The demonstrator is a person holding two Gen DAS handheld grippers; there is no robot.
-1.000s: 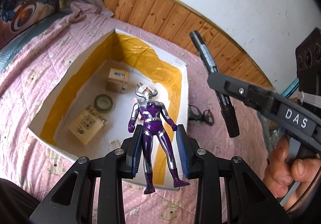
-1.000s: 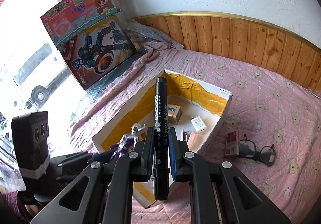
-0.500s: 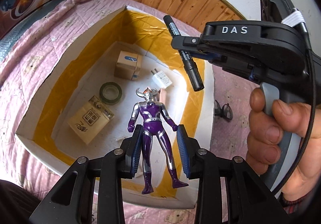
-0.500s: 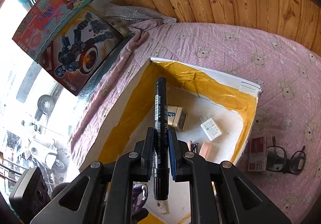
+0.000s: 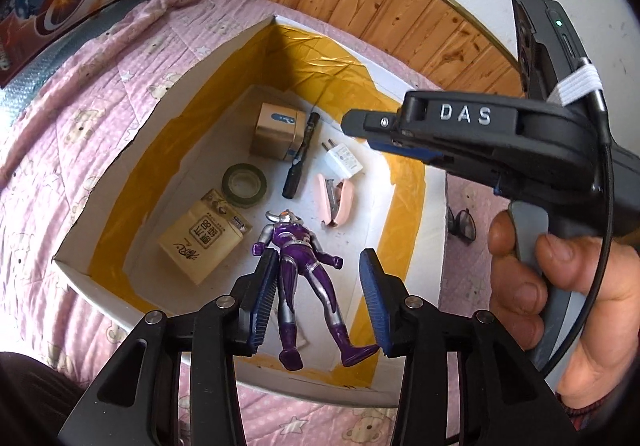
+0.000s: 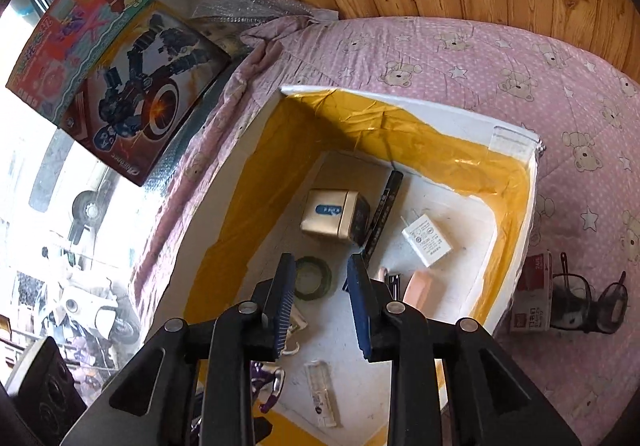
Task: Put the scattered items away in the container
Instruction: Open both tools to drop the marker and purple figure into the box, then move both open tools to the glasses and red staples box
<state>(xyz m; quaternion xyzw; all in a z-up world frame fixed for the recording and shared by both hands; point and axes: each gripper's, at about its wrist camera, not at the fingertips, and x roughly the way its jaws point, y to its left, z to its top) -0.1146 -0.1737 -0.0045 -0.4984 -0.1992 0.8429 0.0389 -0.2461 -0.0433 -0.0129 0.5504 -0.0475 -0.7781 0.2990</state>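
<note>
A white box [image 5: 256, 34] lined with yellow tape sits on the pink bed. My left gripper [image 5: 320, 302] is open above it; the purple toy figure [image 5: 304, 270] lies free between its fingers, over the box floor. My right gripper [image 6: 322, 302] is open and empty over the box [image 6: 512, 134]; it also shows in the left wrist view [image 5: 384, 130]. The black marker [image 5: 301, 156] lies on the box floor beside a small tan carton [image 5: 276, 130]; it also shows in the right wrist view [image 6: 382, 210].
In the box lie a tape roll [image 5: 244, 186], a tan packet [image 5: 204, 242], a white charger [image 5: 342, 162] and a pink stapler [image 5: 336, 202]. Outside, black glasses [image 6: 584, 298] and a red-and-white pack [image 6: 534, 298] lie on the quilt. Toy boxes [image 6: 132, 86] lean at the left.
Both grippers have opened. The marker has dropped from the right gripper into the box. The purple figure has come loose from the left gripper and tilted.
</note>
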